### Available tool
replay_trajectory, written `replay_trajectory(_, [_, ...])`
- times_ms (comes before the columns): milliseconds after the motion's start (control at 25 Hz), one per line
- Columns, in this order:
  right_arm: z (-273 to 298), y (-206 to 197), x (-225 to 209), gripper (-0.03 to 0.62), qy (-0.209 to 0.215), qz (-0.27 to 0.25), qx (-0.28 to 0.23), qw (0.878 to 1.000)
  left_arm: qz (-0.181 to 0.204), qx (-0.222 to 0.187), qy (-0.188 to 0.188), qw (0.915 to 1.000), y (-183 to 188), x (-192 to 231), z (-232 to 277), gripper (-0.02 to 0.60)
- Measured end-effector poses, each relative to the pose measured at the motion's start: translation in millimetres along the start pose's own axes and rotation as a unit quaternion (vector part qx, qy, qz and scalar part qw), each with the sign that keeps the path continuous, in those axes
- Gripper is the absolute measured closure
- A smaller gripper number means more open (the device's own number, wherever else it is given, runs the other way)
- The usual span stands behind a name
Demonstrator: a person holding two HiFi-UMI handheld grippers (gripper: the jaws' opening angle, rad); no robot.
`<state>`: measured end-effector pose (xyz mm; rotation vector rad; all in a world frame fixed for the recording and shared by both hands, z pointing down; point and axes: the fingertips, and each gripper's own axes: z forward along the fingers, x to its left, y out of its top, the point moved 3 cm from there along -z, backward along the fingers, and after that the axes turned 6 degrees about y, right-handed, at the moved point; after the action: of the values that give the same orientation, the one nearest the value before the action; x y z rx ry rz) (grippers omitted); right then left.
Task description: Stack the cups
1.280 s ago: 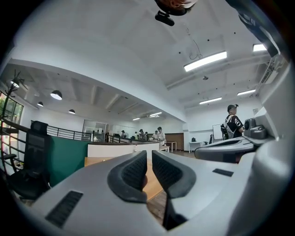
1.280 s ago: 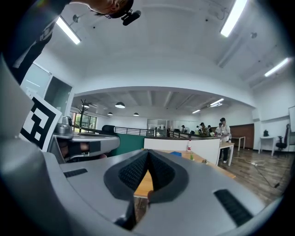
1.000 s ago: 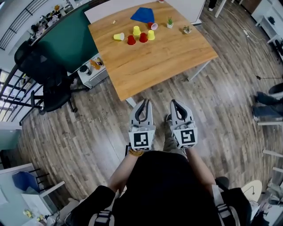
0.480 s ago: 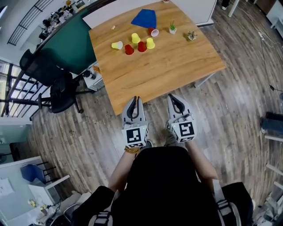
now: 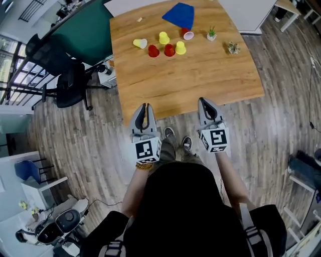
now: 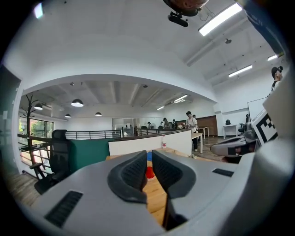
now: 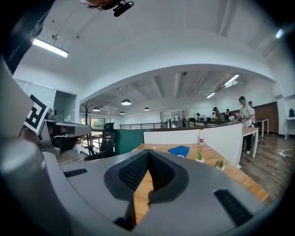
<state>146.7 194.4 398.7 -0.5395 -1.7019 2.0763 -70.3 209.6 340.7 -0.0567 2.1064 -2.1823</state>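
Hovering off the near edge of the table (image 5: 235, 75), low-centre in the head view: left gripper (image 5: 145, 106) and right gripper (image 5: 204, 102). Nothing is stacked yet.

Left gripper is all but clenched, with a thin slit between the pads and nothing in it. Right gripper is clenched tight, pads touching, empty.

Cups sit in a loose cluster at the top of the frame, well apart from both grippers:
- left red cup (image 5: 153, 50) and right red cup (image 5: 169, 49), side by side
- back yellow cup (image 5: 164, 37)
- right yellow cup (image 5: 180, 47)
- tipped yellow cup (image 5: 141, 43), at the cluster's left end
- tipped red cup (image 5: 187, 34), pale mouth toward lower right, just beside the blue cloth (image 5: 180, 11)

Key relation: the cluster lies almost straight up-frame from the left gripper. The right gripper sits off to the right of it, closest to the right yellow cup. Left looks like the better-lined hand for the red pair. The four standing cups are probably mouth-down, but they are too small to be sure.

View differences:
- The left gripper view shows one red cup through the slit, dead ahead. Which red cup it is can't be told.
- The right gripper view shows no cups, since its own jaws cover that patch. It does show the cloth, a small plant (image 7: 199, 156), a second plant (image 7: 220, 163) and a bottle (image 7: 201, 137) behind.
- Only the head view gives the full layout.
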Motion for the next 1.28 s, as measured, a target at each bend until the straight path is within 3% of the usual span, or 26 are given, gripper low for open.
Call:
replay_trajectory(480, [112.6,22.6,-31.7,0.586,0.025,-0.032,0.042,0.998,-0.061,0.02,0.027,0.9976,-58.6,40.9,132.1,0.528])
replay_trajectory(720, [157.8,27.3,-53.0,0.586,0.028,-0.035,0.076,0.996,-0.049,0.047,0.017,0.9976,-93.4,47.9,202.3,0.518])
replay_trajectory(880, [181.4,23.5,-57.8,0.586,0.019,-0.025,0.078,0.996,-0.034,0.072,-0.008,0.9968,-113.8,52.1,239.3,0.48])
replay_trajectory(1080, [199.8,12.0,-61.9,0.586,0.017,0.002,0.085,0.996,-0.017,0.109,-0.012,0.9939,-141.4,57.6,266.8,0.426])
replay_trajectory(1280, [221.3,-10.9,-79.8,0.586,0.051,0.014,0.101,0.993,-0.013,0.15,-0.002,0.9885,-182.8,53.1,311.3,0.354])
